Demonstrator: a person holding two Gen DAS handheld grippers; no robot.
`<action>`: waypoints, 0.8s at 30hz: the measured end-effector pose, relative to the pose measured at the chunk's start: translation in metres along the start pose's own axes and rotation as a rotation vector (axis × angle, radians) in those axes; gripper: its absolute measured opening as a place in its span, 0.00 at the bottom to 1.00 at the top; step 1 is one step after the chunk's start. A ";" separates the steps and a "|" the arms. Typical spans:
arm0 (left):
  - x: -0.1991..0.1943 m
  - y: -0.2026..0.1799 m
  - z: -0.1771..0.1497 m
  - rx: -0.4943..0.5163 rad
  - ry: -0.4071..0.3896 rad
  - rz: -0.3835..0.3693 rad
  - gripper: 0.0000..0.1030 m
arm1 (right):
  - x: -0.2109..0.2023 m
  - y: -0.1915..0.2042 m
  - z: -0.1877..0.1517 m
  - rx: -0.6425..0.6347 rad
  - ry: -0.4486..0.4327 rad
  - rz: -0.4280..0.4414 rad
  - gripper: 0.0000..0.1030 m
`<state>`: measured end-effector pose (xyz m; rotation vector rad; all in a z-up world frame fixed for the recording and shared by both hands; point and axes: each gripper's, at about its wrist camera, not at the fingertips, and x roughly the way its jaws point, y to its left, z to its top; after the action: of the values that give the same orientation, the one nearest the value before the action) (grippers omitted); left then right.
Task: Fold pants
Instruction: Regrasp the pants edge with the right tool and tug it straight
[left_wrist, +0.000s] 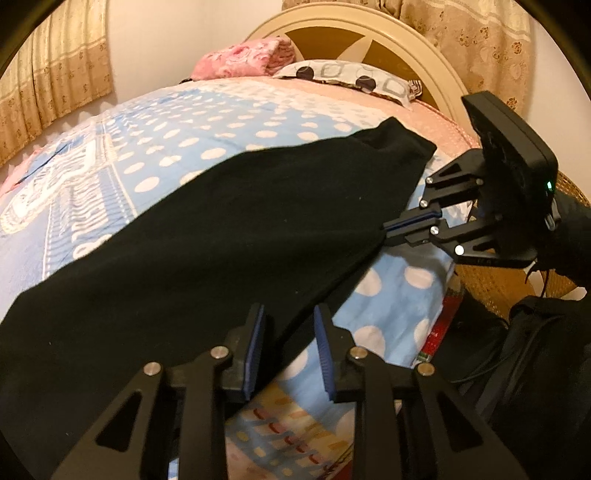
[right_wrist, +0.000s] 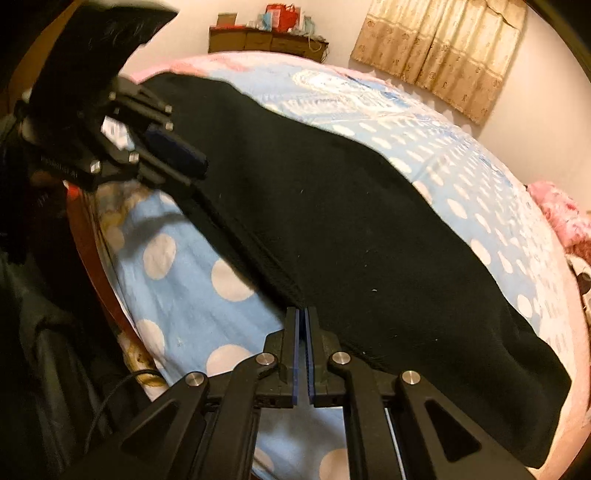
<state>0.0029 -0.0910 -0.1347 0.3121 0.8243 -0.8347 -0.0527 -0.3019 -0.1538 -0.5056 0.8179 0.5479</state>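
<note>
Black pants (left_wrist: 229, 229) lie stretched across a blue polka-dot bedspread (left_wrist: 207, 125); they also show in the right wrist view (right_wrist: 332, 206). My left gripper (left_wrist: 290, 314) is open, its jaws straddling the near edge of the pants without closing on it. It also shows in the right wrist view (right_wrist: 195, 162) at the pants' near edge. My right gripper (right_wrist: 303, 314) is shut on the near edge of the pants. In the left wrist view the right gripper (left_wrist: 391, 227) pinches that edge at the right.
The bed has a cream headboard (left_wrist: 369, 40), a patterned pillow (left_wrist: 354, 79) and a folded pink blanket (left_wrist: 240, 59). Curtains (right_wrist: 443, 48) hang on the walls. A wooden dresser (right_wrist: 266, 38) stands beyond the bed. Dark bags and cables (left_wrist: 517, 350) lie beside the bed.
</note>
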 end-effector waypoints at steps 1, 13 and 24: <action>-0.001 0.001 0.002 -0.006 -0.006 -0.002 0.28 | -0.003 -0.005 0.000 0.014 -0.005 0.019 0.03; 0.027 -0.013 0.017 0.024 0.028 -0.042 0.28 | -0.035 -0.168 -0.013 0.278 -0.011 -0.291 0.04; 0.029 -0.010 0.014 0.017 0.018 -0.058 0.28 | -0.011 -0.198 -0.045 0.210 0.132 -0.227 0.03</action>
<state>0.0143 -0.1208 -0.1467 0.3122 0.8469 -0.8945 0.0413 -0.4806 -0.1307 -0.4373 0.9190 0.2177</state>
